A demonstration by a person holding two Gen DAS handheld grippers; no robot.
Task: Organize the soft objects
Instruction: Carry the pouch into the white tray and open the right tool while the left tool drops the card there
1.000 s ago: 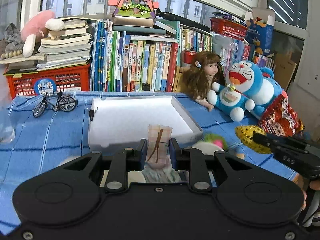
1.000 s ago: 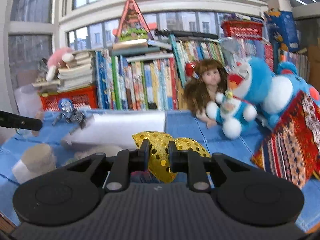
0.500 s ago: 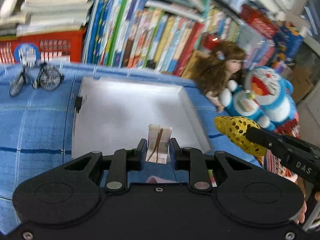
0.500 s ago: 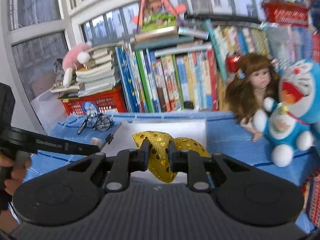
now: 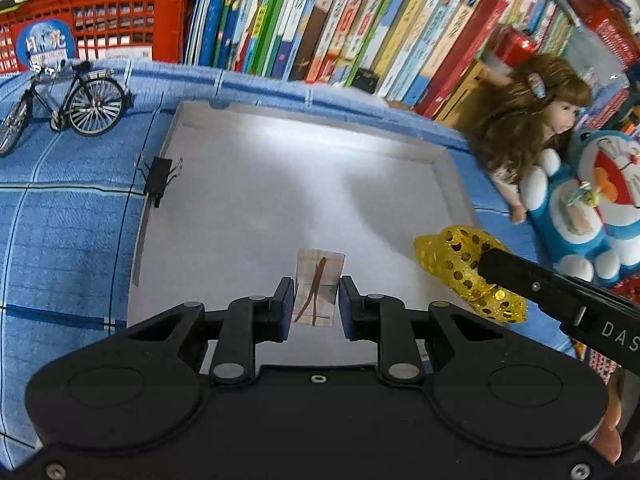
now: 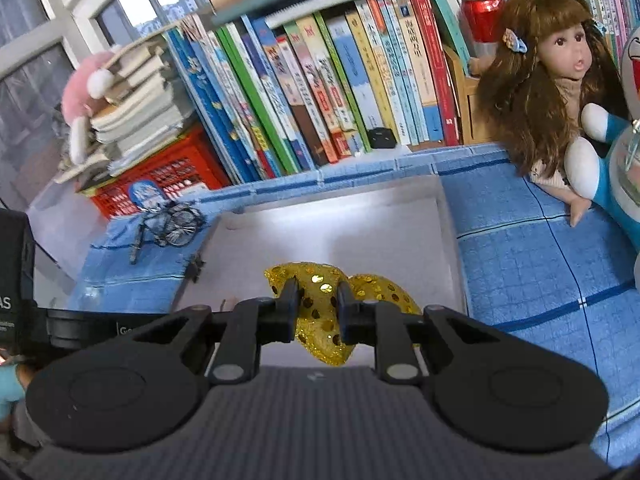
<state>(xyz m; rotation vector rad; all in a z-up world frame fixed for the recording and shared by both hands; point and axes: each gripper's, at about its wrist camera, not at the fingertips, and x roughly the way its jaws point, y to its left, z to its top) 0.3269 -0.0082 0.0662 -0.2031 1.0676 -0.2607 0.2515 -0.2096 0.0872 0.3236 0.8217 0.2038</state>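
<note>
1. A white tray (image 5: 248,208) is seen filling the middle of the left wrist view, on a blue cloth (image 5: 72,216), with its floor bare

2. A gold sequinned pouch (image 6: 320,316) is clenched between the jaws of the right gripper (image 6: 318,312); in the left wrist view it is held at the right of the frame, over the tray's right rim, its long axis running lower right to upper left

3. A small clear packet (image 5: 318,288) is gripped upright by the left gripper (image 5: 318,300), low in the frame's centre, over the tray's near part

4. The tray floor is judged to lie ahead of and below both tools; the left one is judged the nearer to a drop
</note>
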